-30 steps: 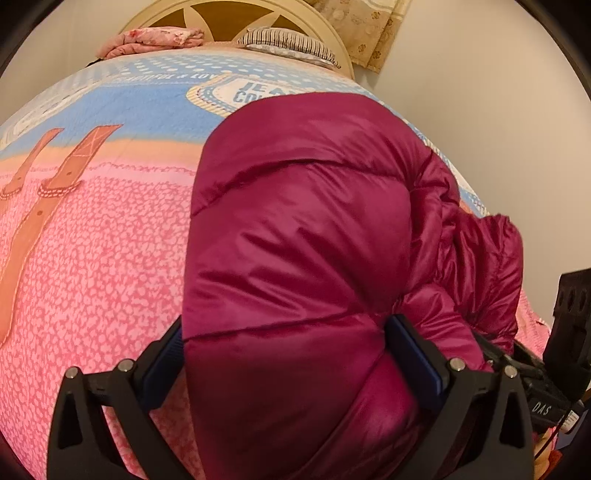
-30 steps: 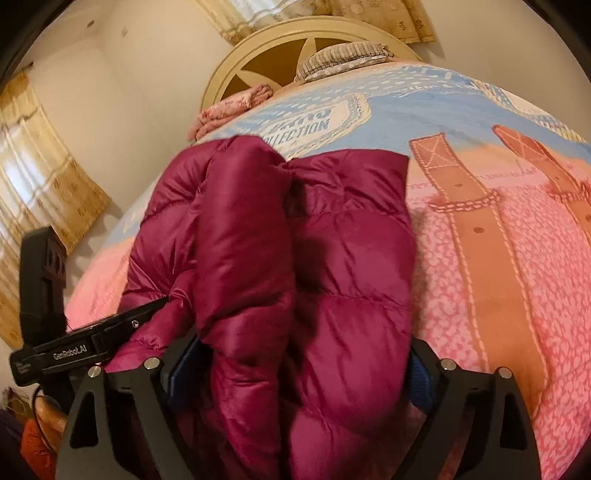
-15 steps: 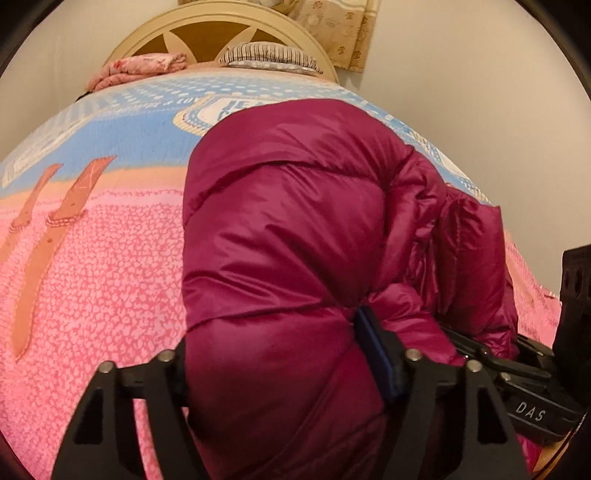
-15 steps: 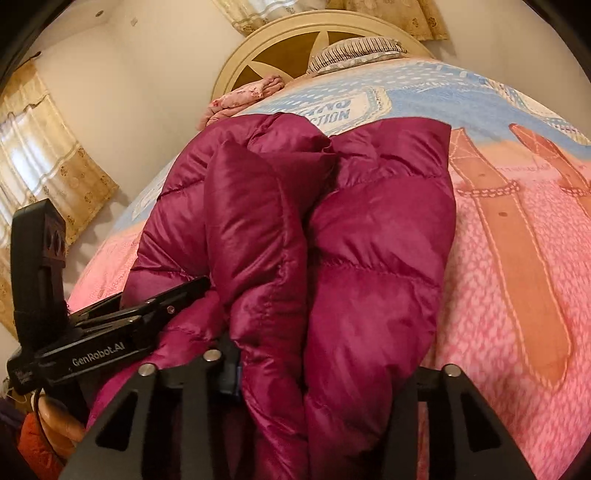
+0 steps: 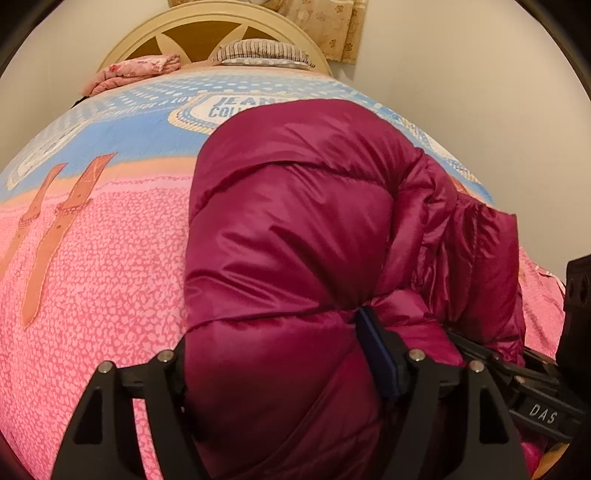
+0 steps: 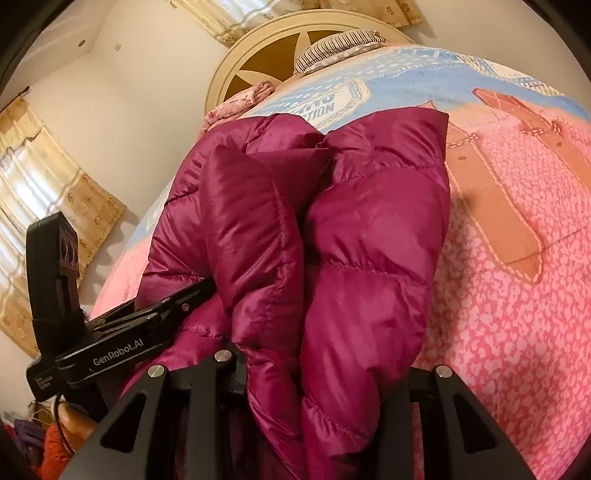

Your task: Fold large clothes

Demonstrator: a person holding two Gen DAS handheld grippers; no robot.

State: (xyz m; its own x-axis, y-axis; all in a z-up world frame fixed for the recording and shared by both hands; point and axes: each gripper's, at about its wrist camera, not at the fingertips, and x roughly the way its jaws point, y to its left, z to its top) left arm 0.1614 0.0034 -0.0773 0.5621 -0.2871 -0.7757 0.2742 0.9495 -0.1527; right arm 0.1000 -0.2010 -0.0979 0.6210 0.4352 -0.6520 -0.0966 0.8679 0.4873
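Note:
A magenta puffer jacket (image 5: 295, 236) lies bunched on the bed, folded over itself; it also shows in the right wrist view (image 6: 332, 229). My left gripper (image 5: 277, 369) is shut on the jacket's near edge, its blue pad (image 5: 376, 354) pressed into the padding. My right gripper (image 6: 314, 373) is shut on the jacket's near edge too, the fabric squeezed between its jaws. Each gripper shows in the other's view: the right one at the left wrist view's right edge (image 5: 532, 391), the left one at the right wrist view's left (image 6: 110, 332).
The bed has a pink and blue printed cover (image 5: 92, 277) with brown strap patterns. A round cream headboard (image 5: 207, 33), a striped pillow (image 5: 258, 51) and a folded pink blanket (image 5: 136, 70) are at the far end. A wall runs close along one side (image 5: 480, 92).
Both grippers have closed from wide open onto the jacket's near edge. The jacket's near part has risen and bunched up between them.

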